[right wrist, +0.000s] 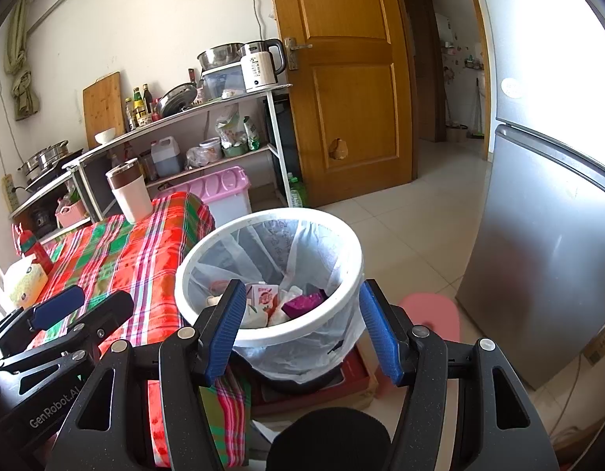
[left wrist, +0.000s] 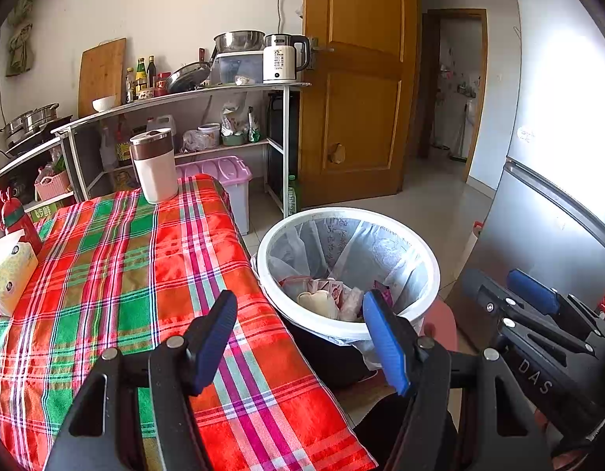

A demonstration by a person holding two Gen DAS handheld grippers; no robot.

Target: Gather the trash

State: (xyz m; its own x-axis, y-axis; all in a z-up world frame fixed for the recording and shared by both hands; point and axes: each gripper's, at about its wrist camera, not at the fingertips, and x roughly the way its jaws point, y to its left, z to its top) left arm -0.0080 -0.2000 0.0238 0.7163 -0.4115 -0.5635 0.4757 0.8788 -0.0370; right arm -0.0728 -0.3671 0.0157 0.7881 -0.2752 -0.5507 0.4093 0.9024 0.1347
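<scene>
A white trash bin (left wrist: pixel 420 306) with a clear liner stands beside the plaid-covered table (left wrist: pixel 118 267). It also shows in the right wrist view (right wrist: pixel 302 337). Inside lie cartons and wrappers (right wrist: pixel 275 302), also seen in the left wrist view (left wrist: pixel 326 298). My left gripper (left wrist: pixel 302 333) is open and empty, held over the table's right edge near the bin. My right gripper (right wrist: pixel 302 318) is open and empty, held just above the bin's near rim. The right gripper shows at the right of the left wrist view (left wrist: pixel 538 314). The left gripper shows at the left of the right wrist view (right wrist: pixel 71 314).
On the table stand a white-and-brown tumbler (left wrist: pixel 153 165), a tissue pack (left wrist: pixel 8 271) and a red bottle (left wrist: pixel 18 219). A pink stool (right wrist: pixel 432 314) and a silver fridge (right wrist: pixel 545 255) are to the right of the bin. Kitchen shelves (left wrist: pixel 184 117), a pink-lidded box (left wrist: pixel 228 180) and a wooden door (left wrist: pixel 353 78) are behind.
</scene>
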